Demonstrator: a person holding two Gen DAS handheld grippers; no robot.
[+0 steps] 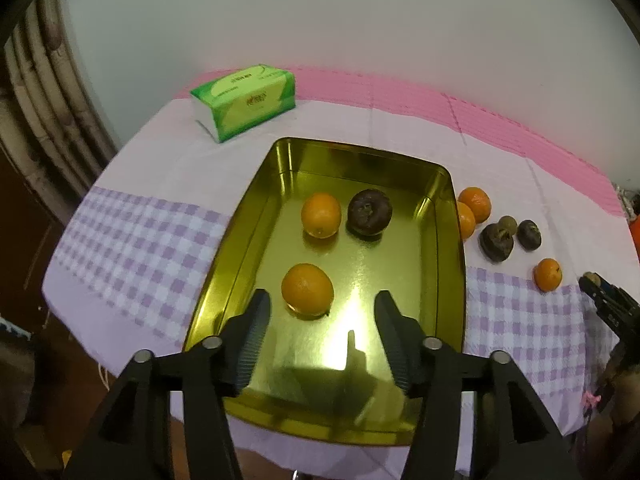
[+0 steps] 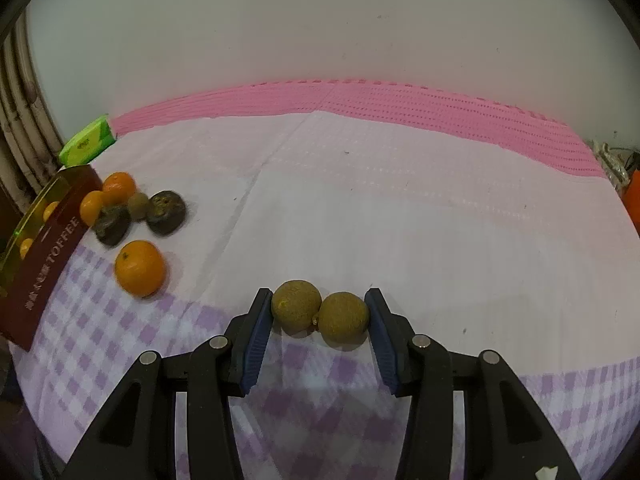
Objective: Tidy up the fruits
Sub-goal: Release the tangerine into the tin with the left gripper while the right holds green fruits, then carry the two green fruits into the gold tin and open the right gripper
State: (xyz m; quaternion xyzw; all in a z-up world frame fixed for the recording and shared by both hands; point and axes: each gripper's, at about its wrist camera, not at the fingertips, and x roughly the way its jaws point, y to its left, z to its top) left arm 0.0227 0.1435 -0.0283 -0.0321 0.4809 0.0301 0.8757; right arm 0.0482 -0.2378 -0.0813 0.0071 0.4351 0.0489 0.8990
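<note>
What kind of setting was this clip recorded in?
Probably a home table pushed against a plain wall: a pink and lilac checked tablecloth, a green tissue pack and a gold toffee tin serving as a fruit tray. Old pipes run down the left.

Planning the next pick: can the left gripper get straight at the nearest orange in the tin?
Probably yes. The left gripper hangs open over the gold tin, nothing between its fingers, and the nearest orange lies just ahead, clear of the other orange and the dark fruit.
</note>
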